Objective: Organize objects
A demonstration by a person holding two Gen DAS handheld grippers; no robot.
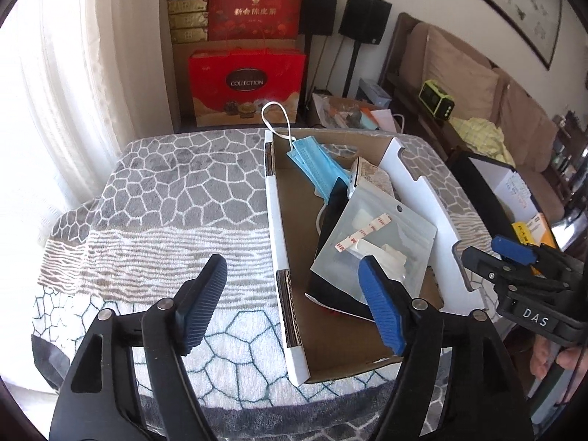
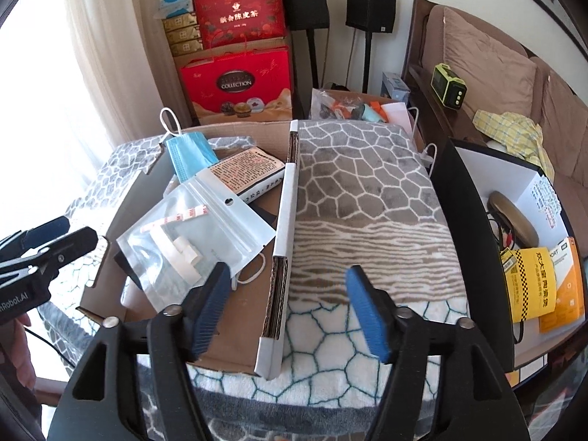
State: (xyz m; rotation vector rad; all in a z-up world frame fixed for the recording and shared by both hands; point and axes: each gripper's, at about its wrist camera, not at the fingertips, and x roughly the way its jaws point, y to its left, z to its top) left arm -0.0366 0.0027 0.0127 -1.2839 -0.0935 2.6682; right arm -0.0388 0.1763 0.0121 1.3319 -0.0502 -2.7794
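A shallow cardboard tray (image 1: 276, 213) (image 2: 284, 213) lies on a table covered by a patterned grey and white blanket (image 1: 176, 198) (image 2: 367, 191). In it lie a blue face mask (image 1: 312, 163) (image 2: 189, 156), a small printed box (image 1: 371, 180) (image 2: 244, 176), a clear zip bag of white parts (image 1: 378, 242) (image 2: 194, 235) and a black item (image 1: 336, 205) under them. My left gripper (image 1: 294, 294) is open and empty above the tray's left wall. My right gripper (image 2: 290, 303) is open and empty above the tray's right wall; it also shows in the left wrist view (image 1: 488, 255).
A black box (image 2: 474, 198) with a glasses case (image 2: 514, 217) and yellow and orange packets (image 2: 529, 283) stands right of the table. Red gift boxes (image 1: 246, 84) (image 2: 239, 84), speakers (image 2: 371, 3) and a brown sofa (image 2: 488, 66) stand behind.
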